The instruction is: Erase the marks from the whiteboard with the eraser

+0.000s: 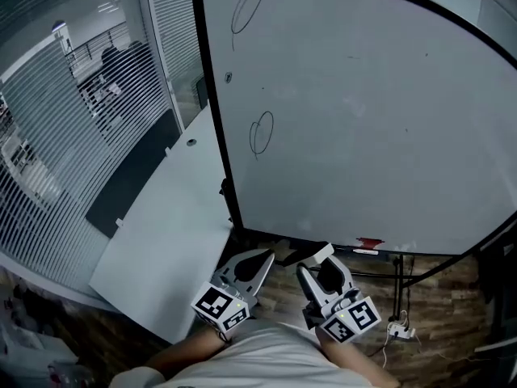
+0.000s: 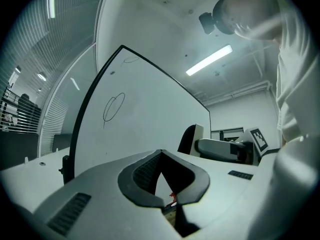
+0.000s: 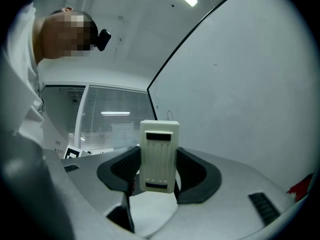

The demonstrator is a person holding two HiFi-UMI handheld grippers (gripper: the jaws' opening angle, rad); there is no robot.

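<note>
The whiteboard (image 1: 363, 111) fills the upper right of the head view. It bears two thin oval marks, one near the top (image 1: 249, 6) and one lower (image 1: 261, 133), plus a few small specks. Low in front of its bottom edge, my right gripper (image 1: 320, 260) is shut on the white rectangular eraser (image 1: 322, 254), which stands upright between the jaws in the right gripper view (image 3: 159, 155). My left gripper (image 1: 260, 257) hangs beside it, shut and holding nothing (image 2: 160, 156). The lower oval mark (image 2: 113, 107) also shows in the left gripper view.
A red object (image 1: 369, 242) lies on the board's bottom ledge. A white tabletop (image 1: 170, 241) stands to the left, beside a glass wall with blinds (image 1: 56, 152). The board's stand legs and a white plug with cable (image 1: 400, 328) rest on the wooden floor.
</note>
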